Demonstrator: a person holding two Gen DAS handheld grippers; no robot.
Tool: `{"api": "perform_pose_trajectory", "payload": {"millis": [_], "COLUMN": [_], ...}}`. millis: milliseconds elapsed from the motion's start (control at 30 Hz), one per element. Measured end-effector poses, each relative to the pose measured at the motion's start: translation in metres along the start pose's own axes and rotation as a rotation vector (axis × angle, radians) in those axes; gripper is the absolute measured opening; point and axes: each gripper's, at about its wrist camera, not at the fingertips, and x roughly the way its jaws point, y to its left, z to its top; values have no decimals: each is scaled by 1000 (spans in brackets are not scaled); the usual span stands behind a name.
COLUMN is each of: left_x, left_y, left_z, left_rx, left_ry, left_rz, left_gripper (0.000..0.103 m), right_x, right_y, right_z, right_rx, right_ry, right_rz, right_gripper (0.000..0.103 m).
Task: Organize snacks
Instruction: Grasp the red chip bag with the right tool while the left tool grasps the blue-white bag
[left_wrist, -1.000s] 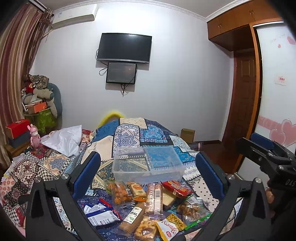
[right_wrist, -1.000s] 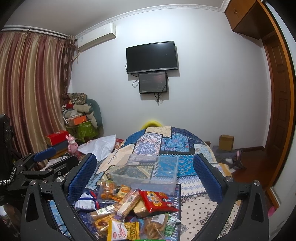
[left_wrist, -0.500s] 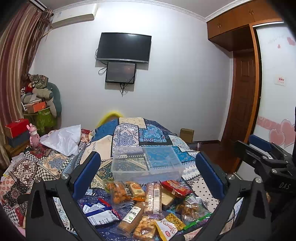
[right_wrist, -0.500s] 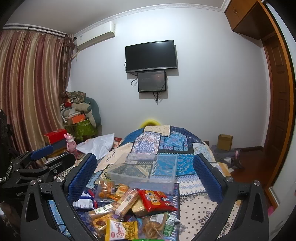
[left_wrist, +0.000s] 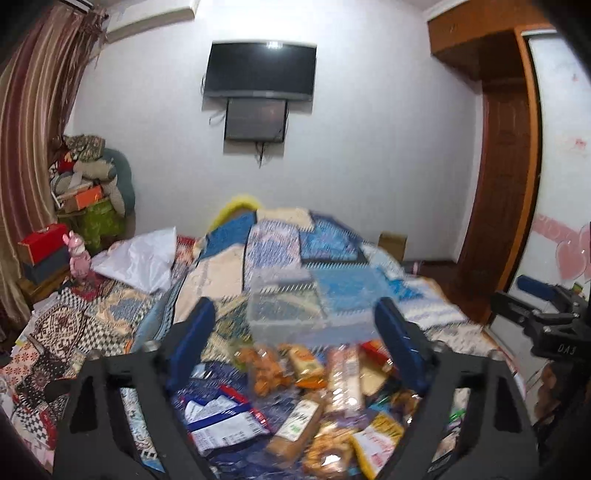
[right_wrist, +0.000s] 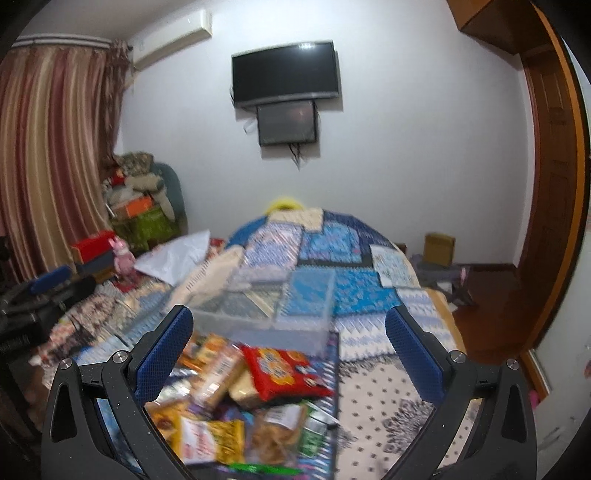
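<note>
A heap of snack packets (left_wrist: 306, 398) lies on the patterned bedspread, also in the right wrist view (right_wrist: 243, 391). It includes a red bag (right_wrist: 284, 369), a blue-and-white bag (left_wrist: 225, 421) and a long wafer pack (left_wrist: 343, 376). An empty clear plastic box (left_wrist: 291, 310) stands just behind the heap, seen also in the right wrist view (right_wrist: 266, 310). My left gripper (left_wrist: 295, 347) is open and empty above the heap's near side. My right gripper (right_wrist: 288, 350) is open and empty, over the heap from the right. Each gripper appears at the edge of the other's view.
The bed (right_wrist: 373, 295) fills the middle of the room. A white pillow (left_wrist: 140, 258) lies at its left. Stacked boxes and a pink toy (left_wrist: 79, 258) stand by the curtain. A TV (left_wrist: 260, 75) hangs on the far wall. A wooden door (left_wrist: 495, 206) is at right.
Both grippers have moved forward and down toward the snack heap, which now looks larger and blurred. Their jaws stay open.
</note>
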Motion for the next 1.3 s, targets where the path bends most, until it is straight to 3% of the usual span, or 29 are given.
{"api": "perform_pose_trajectory", "payload": {"millis": [133,233,400,600,667,700,900,1033,1200,1300], "left_x": [29,50,86,110,116,120,129,139,146,144], "left_y": [18,33,58,78,81,82,90,92,94,91], "left_z": [-13,-26,-52,-80,-88,-93,-114,-129,-138,-136], "left_rx": [7,3,-40,-77,-85,-87,-130,-190,-241,-229], "left_ry": [85,160,306,418,454,479,539,579,586,568], "left_rz": [65,82,95,139,148,155,135,74,60,46], "left_gripper": [73,72,72,72,75,82,94,101,100,88], "right_x": [17,34,57,81,89,94,117,124,139,149], "right_y": [-15,-23,-25,-15,-11,-11,-8,-5,-4,-3], "right_z": [-16,-28,-35,-47,-50,-51,-60,-62,-64,-68], "right_rx": [-2,-4,24,3,-6,-9,-7,-16,-29,-45], "right_ry": [79,149,232,299,322,330,392,417,460,493], "right_rz": [-22,-32,44,94,110,115,162,183,190,187], "right_gripper": [103,100,99,99,99,99,99,99,99,99]}}
